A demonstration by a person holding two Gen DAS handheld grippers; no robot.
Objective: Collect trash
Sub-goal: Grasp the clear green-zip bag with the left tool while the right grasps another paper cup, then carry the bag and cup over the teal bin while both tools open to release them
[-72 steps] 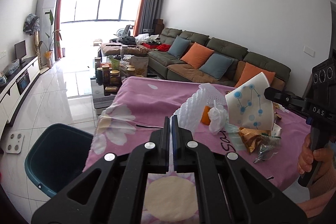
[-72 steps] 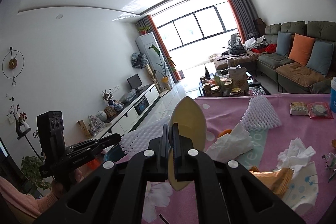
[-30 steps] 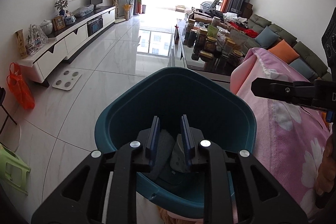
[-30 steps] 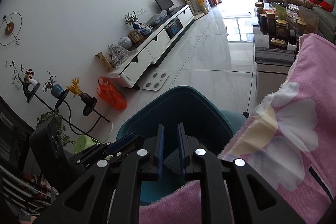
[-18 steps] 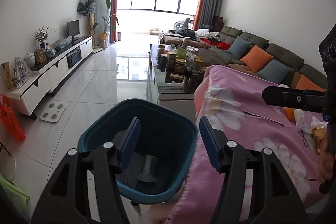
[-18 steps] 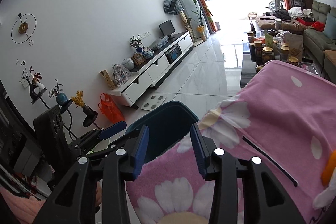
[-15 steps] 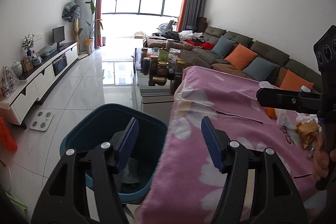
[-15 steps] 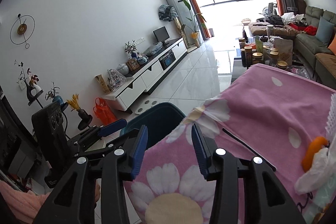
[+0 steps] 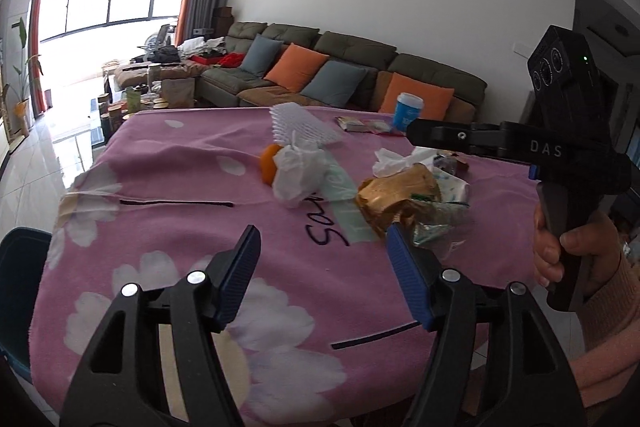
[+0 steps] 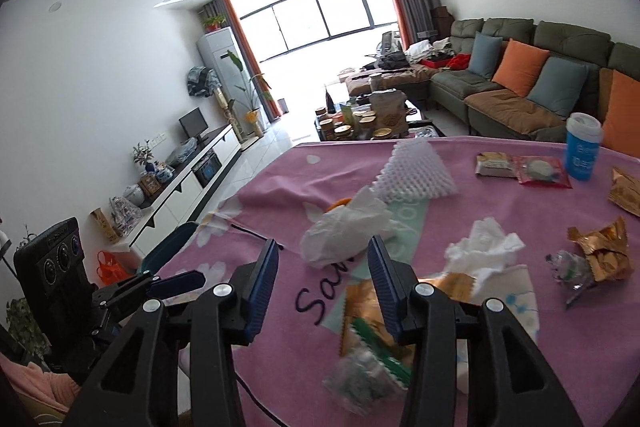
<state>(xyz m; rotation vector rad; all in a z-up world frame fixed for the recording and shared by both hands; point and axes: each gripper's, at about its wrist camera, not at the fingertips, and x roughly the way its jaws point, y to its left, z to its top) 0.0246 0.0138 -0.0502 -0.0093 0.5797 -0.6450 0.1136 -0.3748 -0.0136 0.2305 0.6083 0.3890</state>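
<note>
Trash lies on the pink flowered tablecloth (image 9: 168, 227): a crumpled white tissue (image 9: 298, 171) by an orange peel (image 9: 268, 163), a white foam net (image 9: 304, 127), a gold wrapper (image 9: 394, 197) and a second tissue (image 9: 394, 161). My left gripper (image 9: 320, 259) is open and empty above the cloth's near edge. My right gripper (image 10: 322, 281) is open and empty, just short of the crumpled tissue (image 10: 346, 227), with the gold wrapper (image 10: 368, 311) under it. The teal bin (image 9: 18, 291) stands on the floor at the left and shows in the right wrist view (image 10: 166, 245).
A blue cup (image 10: 582, 151), snack packets (image 10: 520, 167) and more gold wrappers (image 10: 600, 251) lie at the table's far right. A foam net (image 10: 412, 173) sits mid-table. A sofa (image 9: 320, 71) and a coffee table with jars (image 10: 364, 123) stand beyond.
Both grippers dropped their trash into the teal bin, opened, and swung back from the bin to over the table. Both are now empty.
</note>
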